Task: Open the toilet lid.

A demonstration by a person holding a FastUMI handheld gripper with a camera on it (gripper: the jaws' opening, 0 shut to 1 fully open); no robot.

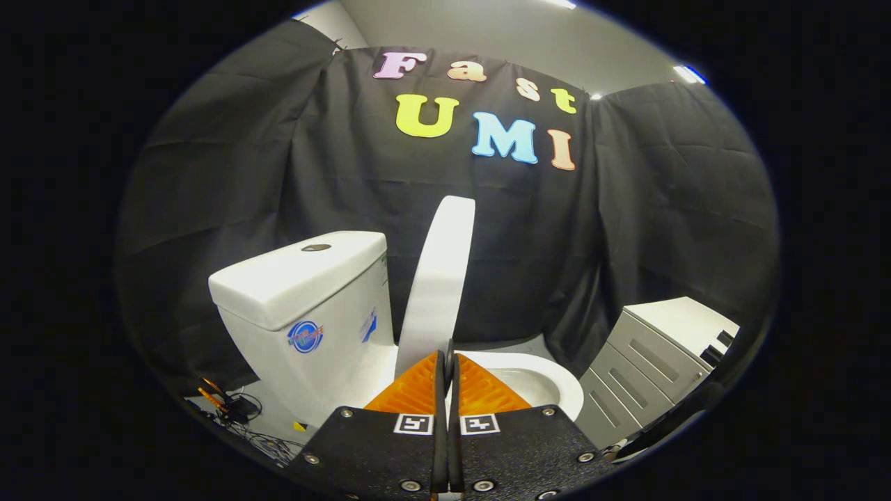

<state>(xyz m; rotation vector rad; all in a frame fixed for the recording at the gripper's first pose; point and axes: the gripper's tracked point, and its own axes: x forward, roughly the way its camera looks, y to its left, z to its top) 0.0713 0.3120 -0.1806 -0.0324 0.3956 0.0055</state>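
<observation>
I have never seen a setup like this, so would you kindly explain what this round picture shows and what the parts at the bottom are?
The picture comes from a fisheye camera that rides on a handheld two-finger gripper, looking forward along its fingers; a person carries the tool, so there is no robot arm. The two wedge shapes at the bottom are those fingers, closed together with nothing between them. Just ahead stands a white toilet seen from the side. Its lid is raised nearly upright beside the tank, and the bowl rim lies open beyond the fingers. A grey drawer cabinet stands past the bowl, and some cables lie on the floor by the tank.
</observation>
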